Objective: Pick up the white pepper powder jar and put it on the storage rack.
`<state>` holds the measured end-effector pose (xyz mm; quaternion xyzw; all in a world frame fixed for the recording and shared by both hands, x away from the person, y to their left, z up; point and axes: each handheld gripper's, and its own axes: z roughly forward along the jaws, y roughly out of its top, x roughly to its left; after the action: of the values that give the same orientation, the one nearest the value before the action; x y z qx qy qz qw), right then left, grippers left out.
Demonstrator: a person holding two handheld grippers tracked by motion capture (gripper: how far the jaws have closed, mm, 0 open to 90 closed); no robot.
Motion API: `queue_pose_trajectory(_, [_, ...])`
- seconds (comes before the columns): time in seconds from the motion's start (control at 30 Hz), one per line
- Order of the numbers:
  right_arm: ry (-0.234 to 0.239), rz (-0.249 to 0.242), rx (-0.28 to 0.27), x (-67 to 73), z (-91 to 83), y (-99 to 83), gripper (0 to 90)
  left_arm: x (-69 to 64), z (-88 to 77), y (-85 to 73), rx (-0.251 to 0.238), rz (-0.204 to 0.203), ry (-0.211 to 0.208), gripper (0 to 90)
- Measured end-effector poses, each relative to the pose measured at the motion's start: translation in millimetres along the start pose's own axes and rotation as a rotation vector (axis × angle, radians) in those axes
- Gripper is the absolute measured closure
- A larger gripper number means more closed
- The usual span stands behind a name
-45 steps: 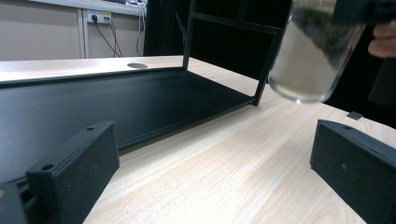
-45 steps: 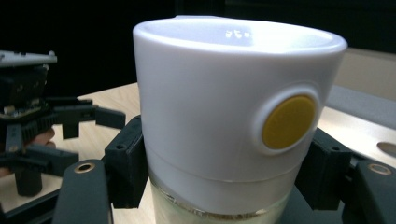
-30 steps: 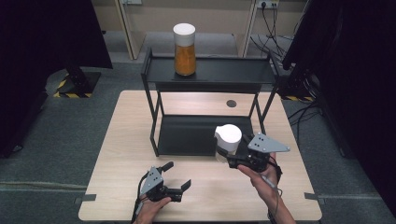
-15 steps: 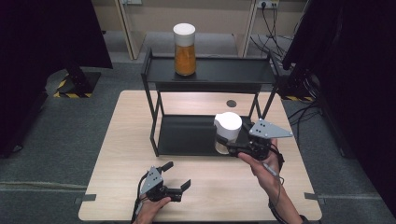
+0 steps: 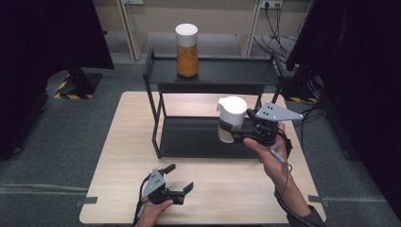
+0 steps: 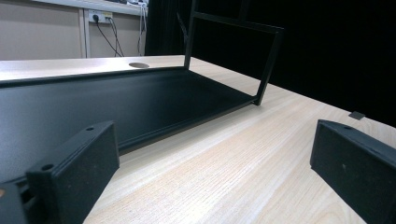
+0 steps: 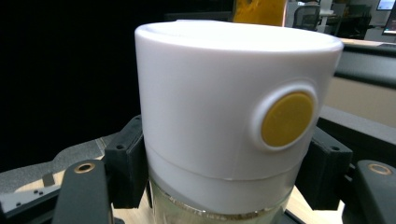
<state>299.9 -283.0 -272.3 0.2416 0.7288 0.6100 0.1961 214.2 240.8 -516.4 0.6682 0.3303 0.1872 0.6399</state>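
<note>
A yellow round button (image 7: 286,118) on the white lid (image 7: 233,102) of the jar (image 5: 231,119) is seen in the right gripper view, while the high view adds a second jar (image 5: 187,49) with orange contents at the upper centre, on the top shelf of the black rack (image 5: 213,73). The first jar is clamped between the jaws of the right gripper (image 5: 235,134), right of centre above the rack's lower shelf. At the lower left, the left gripper (image 5: 182,182) is held wide open and empty over the wooden table (image 5: 236,189).
</note>
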Motion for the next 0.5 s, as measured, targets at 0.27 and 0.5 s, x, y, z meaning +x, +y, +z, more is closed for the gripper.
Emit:
queue_pose_trajectory(0.27, [0.0,-0.002,-0.012,-4.1,6.8,28.8,30.6,0.3,-0.2,0.1,0.0,-0.001,0.0,0.7])
queue_pose_trajectory(0.5, [-0.009,-0.016,-0.014,-4.1,12.5,54.1,30.6,-0.2,-0.1,0.1,0.002,0.001,-0.001,0.7])
